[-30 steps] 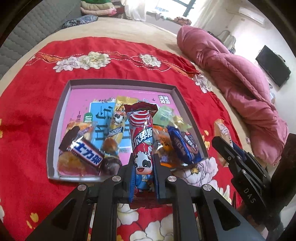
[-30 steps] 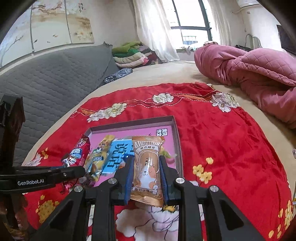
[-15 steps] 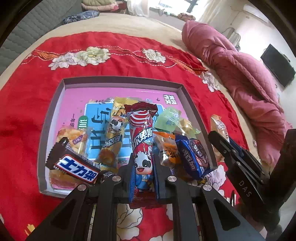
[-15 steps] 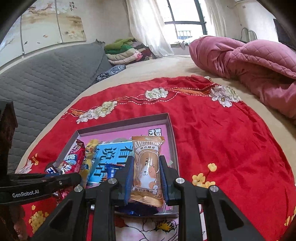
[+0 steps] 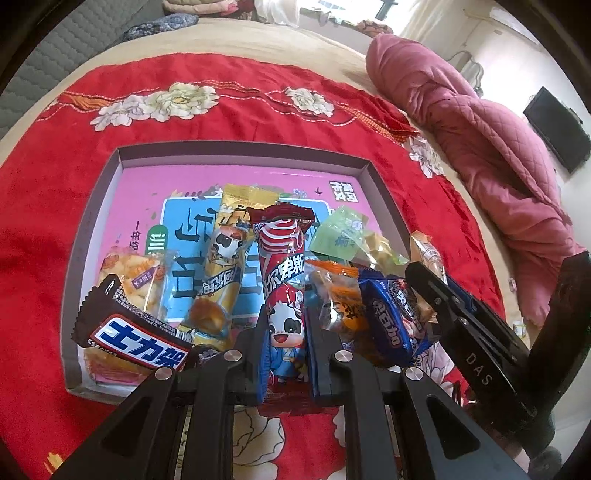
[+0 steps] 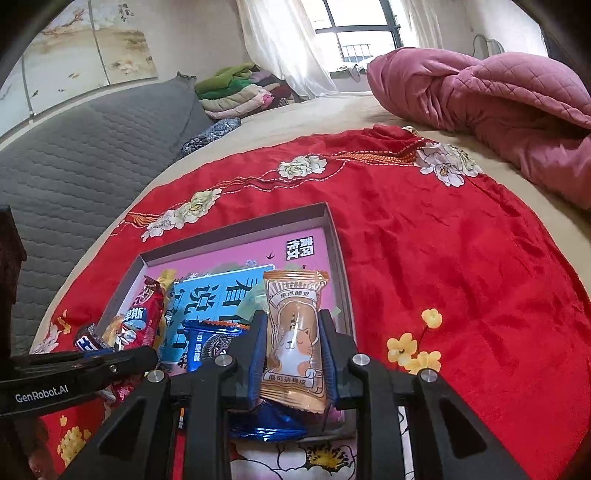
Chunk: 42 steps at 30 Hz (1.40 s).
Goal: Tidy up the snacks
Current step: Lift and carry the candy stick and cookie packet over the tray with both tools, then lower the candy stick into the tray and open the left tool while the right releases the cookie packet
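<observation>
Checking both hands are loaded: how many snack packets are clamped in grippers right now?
2: the red panda packet in the left gripper, and the orange cat packet in the right gripper, both over the tray.

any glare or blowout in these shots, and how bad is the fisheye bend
Left wrist view: the window is blown out white, glare glints on the chocolate bar, and the box edges bow outward. Right wrist view: the window washes out behind the curtain, the bed edge curves, dark vignette fills the corners.
</observation>
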Each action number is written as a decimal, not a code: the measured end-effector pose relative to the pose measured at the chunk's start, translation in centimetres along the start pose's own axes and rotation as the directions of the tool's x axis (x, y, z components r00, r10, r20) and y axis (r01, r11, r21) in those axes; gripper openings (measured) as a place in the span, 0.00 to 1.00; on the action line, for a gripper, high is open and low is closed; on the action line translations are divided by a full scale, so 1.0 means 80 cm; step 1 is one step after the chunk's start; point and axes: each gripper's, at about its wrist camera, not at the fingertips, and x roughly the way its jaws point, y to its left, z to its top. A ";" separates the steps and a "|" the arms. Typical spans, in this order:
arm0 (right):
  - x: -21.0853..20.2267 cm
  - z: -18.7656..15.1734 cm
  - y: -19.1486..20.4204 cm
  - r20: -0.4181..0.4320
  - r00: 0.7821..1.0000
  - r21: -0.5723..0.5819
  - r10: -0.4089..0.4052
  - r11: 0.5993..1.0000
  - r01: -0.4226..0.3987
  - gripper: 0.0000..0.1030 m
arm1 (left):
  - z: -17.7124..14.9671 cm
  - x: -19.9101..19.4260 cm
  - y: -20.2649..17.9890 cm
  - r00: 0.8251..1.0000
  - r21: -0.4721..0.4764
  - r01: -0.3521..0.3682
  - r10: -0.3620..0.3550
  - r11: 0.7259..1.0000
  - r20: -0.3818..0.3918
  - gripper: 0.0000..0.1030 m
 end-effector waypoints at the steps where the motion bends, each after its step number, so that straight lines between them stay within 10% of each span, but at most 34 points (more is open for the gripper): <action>1: 0.000 0.000 -0.001 0.001 1.000 0.002 -0.001 1.000 0.001 0.27 | 0.000 0.001 0.000 1.000 0.000 -0.001 0.001 1.000 0.000 0.16; 25: -0.018 0.002 -0.008 0.033 0.999 0.053 0.006 0.999 -0.008 0.45 | 0.003 -0.006 0.010 1.000 -0.038 0.022 -0.022 0.999 0.010 0.23; 42: -0.043 0.002 0.003 0.069 0.998 0.016 0.003 1.000 -0.004 0.60 | 0.002 -0.037 0.007 0.999 -0.020 0.011 -0.010 1.000 0.054 0.47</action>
